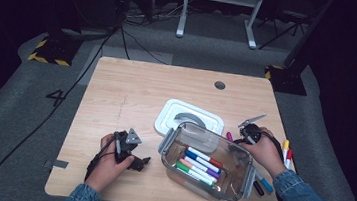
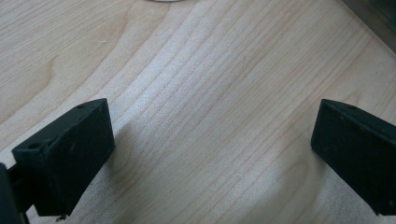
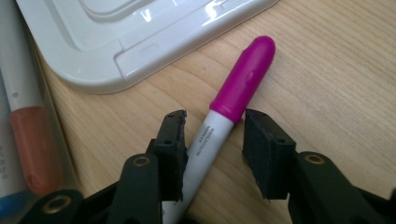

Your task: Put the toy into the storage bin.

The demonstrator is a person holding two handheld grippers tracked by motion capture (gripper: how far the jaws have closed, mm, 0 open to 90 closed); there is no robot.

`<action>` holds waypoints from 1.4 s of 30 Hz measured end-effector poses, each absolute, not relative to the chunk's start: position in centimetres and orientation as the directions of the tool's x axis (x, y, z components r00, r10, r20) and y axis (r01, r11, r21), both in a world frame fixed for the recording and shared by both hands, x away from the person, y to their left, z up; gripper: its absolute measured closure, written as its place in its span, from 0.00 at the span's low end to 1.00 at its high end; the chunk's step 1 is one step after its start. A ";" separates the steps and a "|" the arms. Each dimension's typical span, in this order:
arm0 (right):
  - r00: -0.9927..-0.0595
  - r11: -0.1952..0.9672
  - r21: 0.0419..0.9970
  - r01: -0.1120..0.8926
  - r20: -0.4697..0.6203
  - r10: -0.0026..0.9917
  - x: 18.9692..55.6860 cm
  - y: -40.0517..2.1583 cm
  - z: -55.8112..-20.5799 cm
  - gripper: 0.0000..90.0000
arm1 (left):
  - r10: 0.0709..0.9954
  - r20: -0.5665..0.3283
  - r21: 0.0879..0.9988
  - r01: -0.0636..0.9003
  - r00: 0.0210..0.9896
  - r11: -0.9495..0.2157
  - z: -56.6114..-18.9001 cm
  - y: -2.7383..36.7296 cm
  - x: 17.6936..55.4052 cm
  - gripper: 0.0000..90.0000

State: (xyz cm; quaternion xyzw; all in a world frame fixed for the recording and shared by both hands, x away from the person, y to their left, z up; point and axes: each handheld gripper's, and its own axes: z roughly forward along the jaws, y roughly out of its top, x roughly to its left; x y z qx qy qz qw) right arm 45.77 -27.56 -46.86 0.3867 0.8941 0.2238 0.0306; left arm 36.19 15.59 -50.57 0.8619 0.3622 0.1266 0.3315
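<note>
A magenta-capped marker [image 3: 243, 79] with a white barrel lies on the wooden table [image 1: 131, 95], just right of the clear container [image 1: 244, 184]; in the high view its cap [image 1: 229, 135] peeks out beside the container. My right gripper [image 3: 212, 140] straddles the marker's barrel: the left jaw touches it and the right jaw stands a small gap off, so it is open. My left gripper [image 2: 210, 154] rests low over bare wood with its jaws wide open and nothing between them; the high view shows it [image 1: 139, 162] left of the container.
The container holds several coloured markers [image 1: 200, 165]. Its white lid [image 1: 190, 117] lies flat behind it, close to the magenta cap [image 3: 140, 37]. More loose markers [image 1: 286, 152] lie right of my right hand, and a blue one [image 1: 265, 184] near the front edge.
</note>
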 end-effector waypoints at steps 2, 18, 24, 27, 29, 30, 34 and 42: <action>-0.700 0.606 0.419 0.676 0.109 0.705 45.6 -27.5 -46.8 0.71 | 0.709 -0.025 0.664 0.541 0.705 -0.516 -50.6 15.6 36.2 0.00; -0.642 0.553 0.417 0.721 0.103 0.759 45.3 -27.6 -46.8 0.86 | 0.708 -0.023 0.664 0.540 0.706 -0.517 -50.6 15.6 36.2 0.00; -0.628 0.533 0.419 0.735 0.122 0.769 45.5 -27.9 -46.7 0.86 | 0.708 -0.023 0.664 0.540 0.706 -0.517 -50.6 15.6 36.2 0.00; -0.619 0.516 0.434 0.738 0.132 0.774 45.5 -28.2 -46.1 0.86 | 0.709 -0.024 0.663 0.542 0.705 -0.516 -50.6 15.6 36.2 0.00; -0.615 0.505 0.447 0.738 0.137 0.777 45.6 -28.5 -45.6 0.86 | 0.709 -0.024 0.663 0.542 0.705 -0.516 -50.6 15.6 36.2 0.00; -0.614 0.500 0.456 0.736 0.138 0.777 45.6 -28.6 -45.2 0.86 | 0.709 -0.024 0.663 0.542 0.705 -0.516 -50.6 15.6 36.2 0.00; -0.606 0.475 0.488 0.732 0.146 0.782 45.6 -29.2 -43.7 0.86 | 0.709 -0.025 0.663 0.542 0.705 -0.516 -50.6 15.6 36.2 0.00; -0.594 0.433 0.556 0.710 0.142 0.792 45.2 -30.6 -40.2 0.86 | 0.706 -0.022 0.662 0.540 0.708 -0.520 -50.6 15.6 36.2 0.00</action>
